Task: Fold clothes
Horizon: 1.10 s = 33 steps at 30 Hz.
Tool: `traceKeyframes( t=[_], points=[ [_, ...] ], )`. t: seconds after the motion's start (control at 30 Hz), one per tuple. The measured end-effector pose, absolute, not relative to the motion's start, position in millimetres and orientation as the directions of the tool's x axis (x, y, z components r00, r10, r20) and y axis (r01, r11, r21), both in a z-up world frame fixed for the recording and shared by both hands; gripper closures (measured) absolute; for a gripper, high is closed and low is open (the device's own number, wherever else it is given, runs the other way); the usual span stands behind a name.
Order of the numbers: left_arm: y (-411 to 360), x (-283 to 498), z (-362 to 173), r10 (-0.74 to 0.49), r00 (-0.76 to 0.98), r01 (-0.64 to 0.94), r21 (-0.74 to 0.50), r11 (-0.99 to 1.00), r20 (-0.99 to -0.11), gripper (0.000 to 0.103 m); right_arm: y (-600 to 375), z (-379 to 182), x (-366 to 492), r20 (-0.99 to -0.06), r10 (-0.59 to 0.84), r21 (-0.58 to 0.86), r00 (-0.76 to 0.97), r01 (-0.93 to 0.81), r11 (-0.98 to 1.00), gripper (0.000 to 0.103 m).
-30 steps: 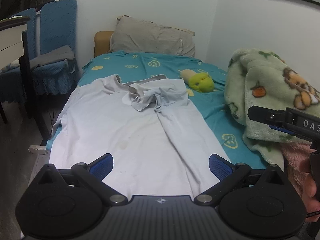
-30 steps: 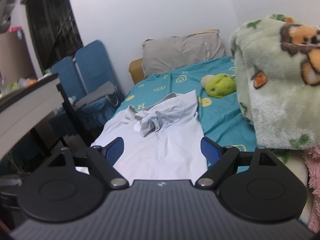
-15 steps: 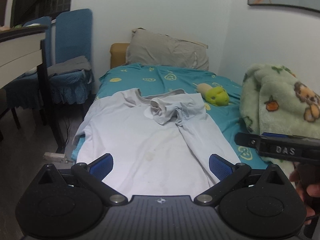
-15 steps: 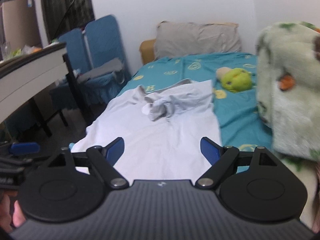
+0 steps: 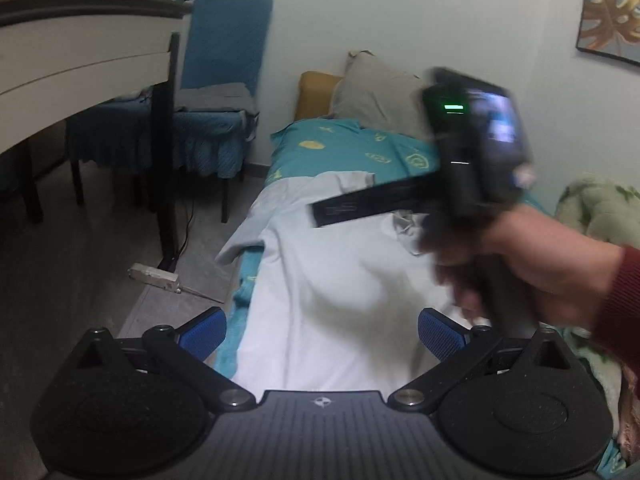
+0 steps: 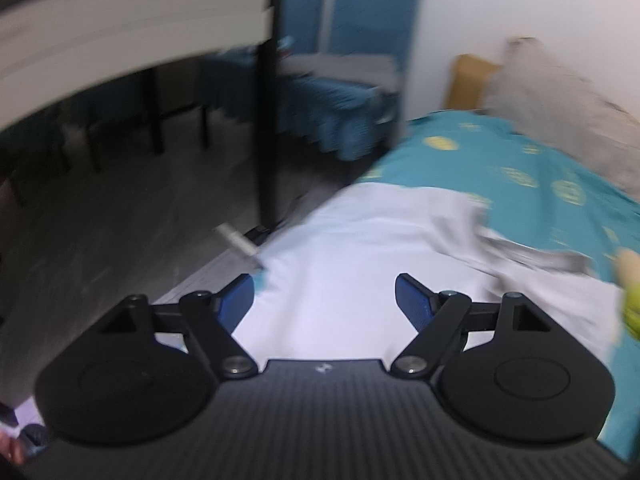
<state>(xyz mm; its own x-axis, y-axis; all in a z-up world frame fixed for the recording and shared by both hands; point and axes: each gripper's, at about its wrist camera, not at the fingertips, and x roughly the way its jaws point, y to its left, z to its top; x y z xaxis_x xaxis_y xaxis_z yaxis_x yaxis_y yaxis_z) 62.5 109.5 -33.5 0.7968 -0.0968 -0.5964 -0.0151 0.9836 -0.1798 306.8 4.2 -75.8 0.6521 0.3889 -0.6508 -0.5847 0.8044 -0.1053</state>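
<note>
- the pale shirt (image 5: pixel 340 280) is lying spread along the bed (image 5: pixel 360 148), which is serving as the landmark here; the shirt's lower part is covering the near end of the teal sheet and its collar end is pointing toward the grey pillow (image 5: pixel 376 92) at the head of the bed.
- a bunched fold of the shirt is sitting at the shirt's upper middle, on the bed, partly hidden behind the right hand (image 5: pixel 532 264).
- the left gripper (image 5: pixel 320 330) is hovering over the near end of the bed, its blue fingers spread wide with only shirt cloth seen beyond them, nothing pinched.
- the right gripper (image 6: pixel 324 296) is hanging over the bed's outer edge above the shirt; its jaws have just been closing a little, yet are standing well apart with nothing between them.
- in the left wrist view the right hand is gripping the handle, a dark red sleeve (image 5: pixel 624 300) showing at the wrist; the picture there is blurred.
- a blue chair (image 5: pixel 224 80) is standing on the floor beside the head of the bed, and a green blanket (image 5: pixel 600 208) is lying heaped at the bed's wall side.
</note>
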Motion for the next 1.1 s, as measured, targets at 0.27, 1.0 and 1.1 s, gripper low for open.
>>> traceKeyframes(
  t=[0.27, 1.0, 1.1],
  points=[
    [145, 83, -62, -0.102, 0.743, -0.103, -0.264, 0.959, -0.661, 0.0, 143, -153, 369, -0.744, 0.355, -0.276, 0.566, -0.745, 0.608, 0.024],
    [127, 119, -94, -0.071, 0.7, -0.138, -0.232, 0.963, -0.711, 0.0, 110, -102, 422, -0.578, 0.221, -0.27, 0.786, -0.44, 0.857, 0.099],
    [119, 117, -89, -0.082, 0.731, -0.107, -0.233, 0.966, -0.677, 0.0, 38, -67, 418, -0.524, 0.192, -0.111, 0.83, -0.29, 0.95, 0.099]
  ],
)
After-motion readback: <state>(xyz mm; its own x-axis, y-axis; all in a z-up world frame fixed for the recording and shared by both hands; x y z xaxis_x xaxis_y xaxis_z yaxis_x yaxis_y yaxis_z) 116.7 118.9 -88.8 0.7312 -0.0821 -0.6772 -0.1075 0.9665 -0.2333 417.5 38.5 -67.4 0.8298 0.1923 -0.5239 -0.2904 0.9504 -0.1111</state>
